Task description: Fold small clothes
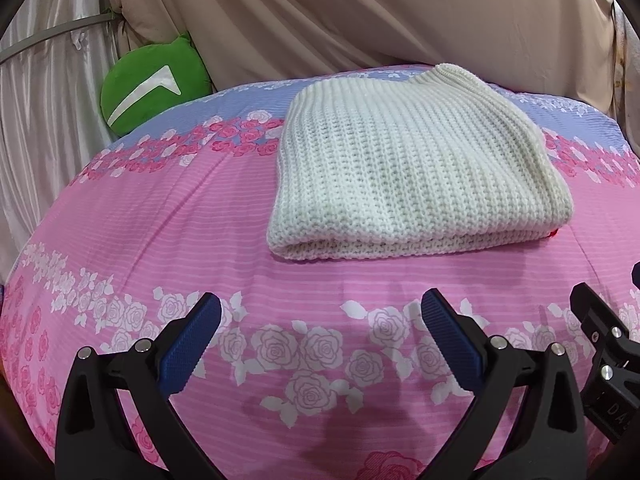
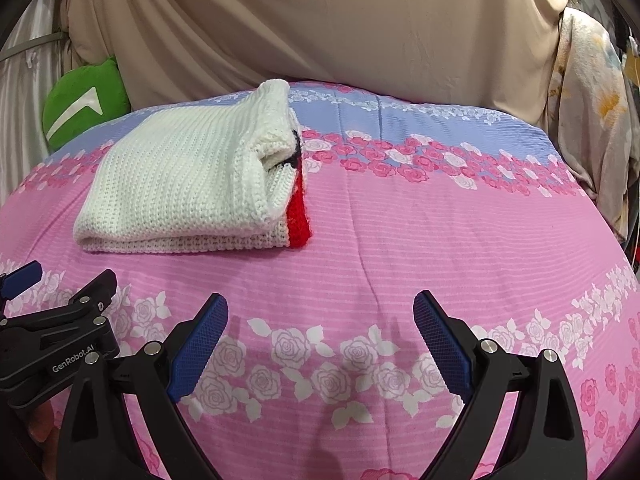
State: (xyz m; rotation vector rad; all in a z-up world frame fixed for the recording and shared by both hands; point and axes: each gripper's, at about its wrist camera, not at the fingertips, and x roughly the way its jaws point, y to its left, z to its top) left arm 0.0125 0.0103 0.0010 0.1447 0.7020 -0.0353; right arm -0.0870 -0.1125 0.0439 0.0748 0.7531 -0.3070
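From the left wrist, the left gripper (image 1: pixel 320 344) is hovering with its jaws spread and empty, and the white knitted sweater (image 1: pixel 408 176) is lying folded ahead of it, slightly to its right, on the pink floral bedspread (image 1: pixel 180 208).

From the right wrist, the right gripper (image 2: pixel 320 344) is likewise gaping and holding nothing; the sweater (image 2: pixel 184 184) is sitting ahead to its left, a red edge (image 2: pixel 299 216) peeking out. Folding looks finished; the next move is probably tucking in that red edge or fetching another garment.
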